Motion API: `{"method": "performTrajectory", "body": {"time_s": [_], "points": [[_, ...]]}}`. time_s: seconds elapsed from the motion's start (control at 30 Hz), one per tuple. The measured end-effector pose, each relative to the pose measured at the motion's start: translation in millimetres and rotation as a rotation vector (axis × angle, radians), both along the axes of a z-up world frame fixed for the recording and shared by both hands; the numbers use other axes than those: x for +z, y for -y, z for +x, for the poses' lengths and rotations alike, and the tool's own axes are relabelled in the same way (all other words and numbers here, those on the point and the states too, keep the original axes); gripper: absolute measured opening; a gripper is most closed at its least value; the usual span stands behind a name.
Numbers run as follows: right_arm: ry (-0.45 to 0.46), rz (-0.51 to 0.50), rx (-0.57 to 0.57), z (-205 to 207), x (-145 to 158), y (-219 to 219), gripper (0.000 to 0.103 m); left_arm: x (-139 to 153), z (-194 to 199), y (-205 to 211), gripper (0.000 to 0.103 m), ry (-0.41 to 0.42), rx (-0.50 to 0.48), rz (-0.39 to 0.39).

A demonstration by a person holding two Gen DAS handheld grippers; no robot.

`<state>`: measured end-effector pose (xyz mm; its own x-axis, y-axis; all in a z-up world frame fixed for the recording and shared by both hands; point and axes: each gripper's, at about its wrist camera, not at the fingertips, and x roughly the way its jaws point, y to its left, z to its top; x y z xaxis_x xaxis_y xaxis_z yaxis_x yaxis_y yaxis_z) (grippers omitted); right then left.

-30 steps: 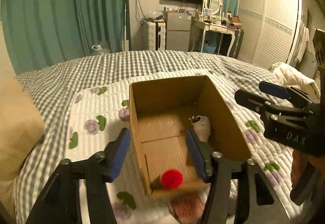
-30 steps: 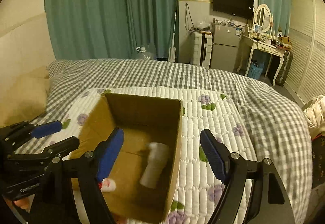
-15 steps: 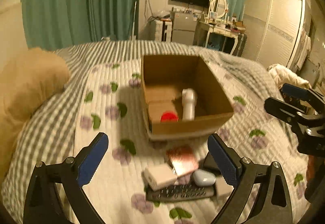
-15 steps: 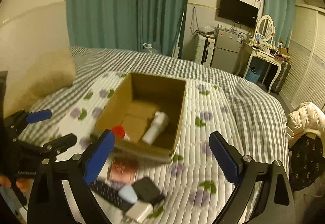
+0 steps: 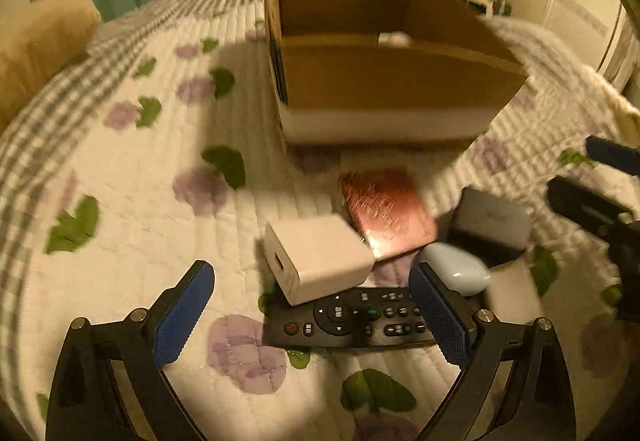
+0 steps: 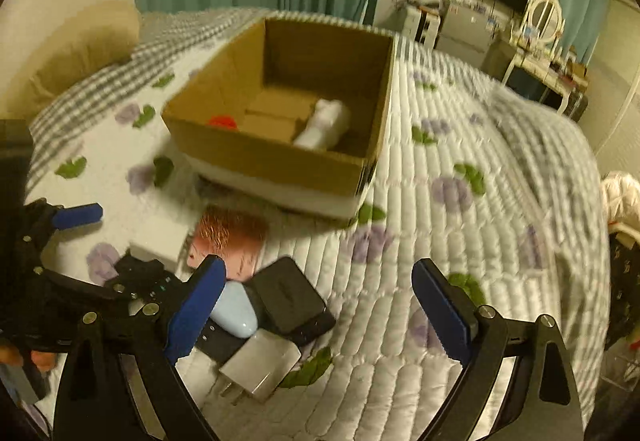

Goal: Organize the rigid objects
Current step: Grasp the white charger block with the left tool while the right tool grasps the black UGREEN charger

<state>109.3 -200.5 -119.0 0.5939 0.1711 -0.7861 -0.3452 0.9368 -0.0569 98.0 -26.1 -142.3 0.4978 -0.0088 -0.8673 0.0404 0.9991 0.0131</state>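
An open cardboard box stands on the quilted bed, holding a white bottle and a red round thing. In front of it lies a pile: a white charger cube, a black remote, a copper-pink card case, a pale blue case, a dark box and a second white plug. My left gripper is open low over the charger and remote. My right gripper is open above the pile's right side.
A tan pillow lies at the left of the bed. A white jacket hangs off the right edge. Green curtains, a TV and a dressing table stand far behind.
Both grippers have pulled back from the box and dropped low toward the pile of objects in front of it. Both stay open and empty.
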Motion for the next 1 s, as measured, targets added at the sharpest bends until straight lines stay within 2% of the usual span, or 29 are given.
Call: {"method": "performTrajectory", "body": {"time_s": [0.07,0.27,0.3,0.33,0.37,0.5,0.6,0.73,0.8,1.0], "points": [[-0.012,0.011,-0.003,1,-3,2,0.095,-8,4,1,0.099,-0.022,0.002,0.011],[-0.037,0.032,-0.003,6,-9,6,0.095,-24,16,7,0.084,-0.062,0.001,0.041],[-0.041,0.032,-0.003,7,-10,6,0.095,-27,18,7,0.081,-0.066,-0.003,0.041],[-0.045,0.032,-0.003,7,-11,5,0.095,-27,19,8,0.071,-0.065,-0.004,0.043],[-0.051,0.031,-0.003,8,-12,6,0.095,-28,20,8,0.066,-0.064,-0.008,0.044],[-0.058,0.026,-0.006,9,-14,6,0.095,-27,17,10,0.065,-0.05,-0.016,0.053],[-0.063,0.012,0.003,9,-14,5,0.094,-16,13,8,0.058,-0.024,-0.009,0.025],[-0.111,-0.065,0.05,12,-20,-4,0.091,-2,1,3,0.054,0.01,-0.012,-0.004],[-0.155,-0.111,0.093,16,-28,-10,0.088,-1,-2,0,0.054,0.01,-0.01,-0.015],[-0.273,-0.194,0.171,33,-58,-26,0.064,8,-7,0,0.054,0.033,-0.01,-0.036]]}}
